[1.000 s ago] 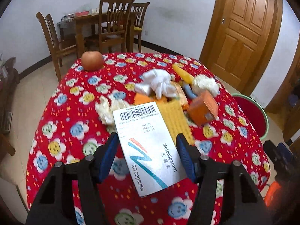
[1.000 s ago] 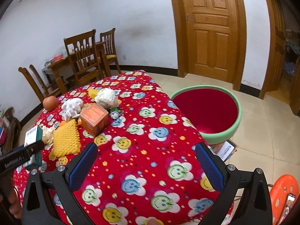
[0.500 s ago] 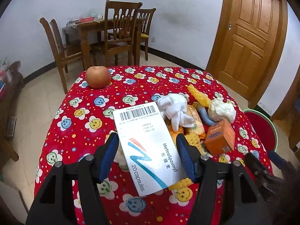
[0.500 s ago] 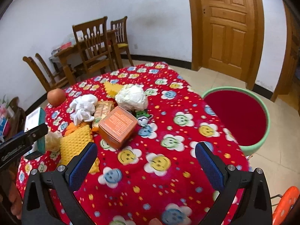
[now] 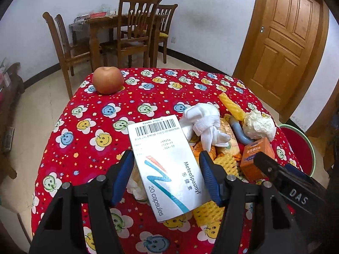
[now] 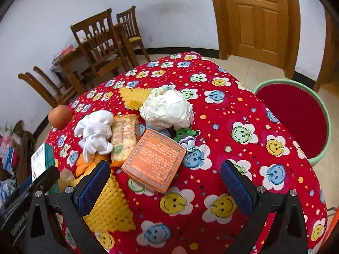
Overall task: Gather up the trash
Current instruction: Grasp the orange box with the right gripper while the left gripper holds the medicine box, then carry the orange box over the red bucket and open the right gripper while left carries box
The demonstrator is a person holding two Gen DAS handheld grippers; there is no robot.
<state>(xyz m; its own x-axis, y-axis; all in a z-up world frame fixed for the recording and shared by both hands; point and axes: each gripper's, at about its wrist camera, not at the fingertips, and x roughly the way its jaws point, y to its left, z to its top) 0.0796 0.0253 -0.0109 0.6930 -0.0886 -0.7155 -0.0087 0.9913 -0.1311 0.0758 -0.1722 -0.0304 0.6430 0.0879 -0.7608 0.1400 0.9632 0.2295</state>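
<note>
Over the red table (image 6: 222, 110), trash piled at its middle.
Beside the table stands the green bin (image 6: 324, 114); my left gripper (image 5: 167, 174) pinches the pill box (image 5: 163, 163) above the pile's near edge, my right gripper (image 6: 165, 186) gapes wide, empty, over the orange box (image 6: 153, 159).

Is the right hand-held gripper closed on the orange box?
No: the right hand-held gripper stands wide open above the red tablecloth, its blue pads clear of the orange box.
</note>
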